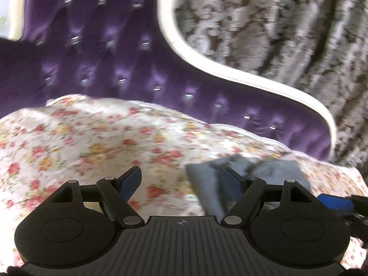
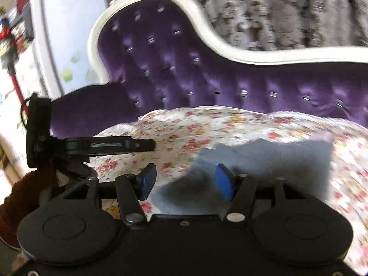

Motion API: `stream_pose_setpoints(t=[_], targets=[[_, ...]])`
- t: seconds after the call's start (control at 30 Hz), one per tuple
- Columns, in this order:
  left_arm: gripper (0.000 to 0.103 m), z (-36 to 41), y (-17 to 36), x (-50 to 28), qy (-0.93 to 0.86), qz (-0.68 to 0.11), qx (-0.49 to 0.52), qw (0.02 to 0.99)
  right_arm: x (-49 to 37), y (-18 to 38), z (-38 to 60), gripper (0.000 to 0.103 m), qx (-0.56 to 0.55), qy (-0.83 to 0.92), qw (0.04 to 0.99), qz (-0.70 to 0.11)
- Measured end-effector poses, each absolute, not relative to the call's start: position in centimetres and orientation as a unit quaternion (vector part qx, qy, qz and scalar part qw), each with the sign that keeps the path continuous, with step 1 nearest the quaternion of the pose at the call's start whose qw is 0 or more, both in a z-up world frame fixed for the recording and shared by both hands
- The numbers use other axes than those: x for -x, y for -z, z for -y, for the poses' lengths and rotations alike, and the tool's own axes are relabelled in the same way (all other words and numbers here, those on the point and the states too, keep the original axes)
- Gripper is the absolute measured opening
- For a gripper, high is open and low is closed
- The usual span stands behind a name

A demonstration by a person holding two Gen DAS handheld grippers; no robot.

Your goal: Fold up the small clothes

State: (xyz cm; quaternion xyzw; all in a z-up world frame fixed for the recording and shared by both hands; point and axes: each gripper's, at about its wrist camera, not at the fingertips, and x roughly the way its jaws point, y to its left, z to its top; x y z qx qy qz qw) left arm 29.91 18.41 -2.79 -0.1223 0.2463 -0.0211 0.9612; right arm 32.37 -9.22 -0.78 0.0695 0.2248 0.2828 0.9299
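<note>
A small grey-blue cloth (image 1: 271,170) lies flat on a floral sheet (image 1: 92,138), to the right in the left wrist view. My left gripper (image 1: 181,179) stands open above the sheet; its right finger overlaps the cloth's left edge, and nothing is between its pads. In the right wrist view the same cloth (image 2: 276,161) spreads under and ahead of my right gripper (image 2: 185,181). That gripper is open, with part of the cloth showing between its blue pads, which do not press on it. The left gripper (image 2: 147,145) appears side-on at the left, over the floral sheet (image 2: 207,126).
A purple tufted sofa back (image 1: 103,46) with a white curved frame (image 1: 230,73) rises behind the sheet. A patterned grey curtain (image 1: 276,23) hangs beyond. A dark red sleeve (image 2: 20,195) and a cluttered corner (image 2: 13,34) sit at the left of the right wrist view.
</note>
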Motion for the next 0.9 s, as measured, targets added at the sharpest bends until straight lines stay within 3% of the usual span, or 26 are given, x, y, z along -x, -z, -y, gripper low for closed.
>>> stream_pose_setpoints(t=[0.1, 0.23, 0.73, 0.9], targets=[[0.076, -17.0, 2.9, -29.6, 0.060, -0.254, 0.114, 0.959, -32.0, 1.2, 11.1, 0.062, -0.060, -0.247, 0.936, -0.243], [0.075, -15.5, 3.0, -28.6, 0.120, -0.265, 0.103, 0.951, -32.8, 2.5, 12.5, 0.051, -0.060, -0.216, 0.935, -0.274], [0.076, -13.2, 5.8, -30.4, 0.310, -0.335, 0.120, 0.882, -43.4, 2.7, 12.0, 0.051, -0.051, -0.195, 0.935, -0.292], [0.076, -14.0, 6.6, -31.0, 0.304, -0.357, 0.126, 0.874, -46.3, 1.3, 10.9, 0.052, -0.072, -0.223, 0.936, -0.262]])
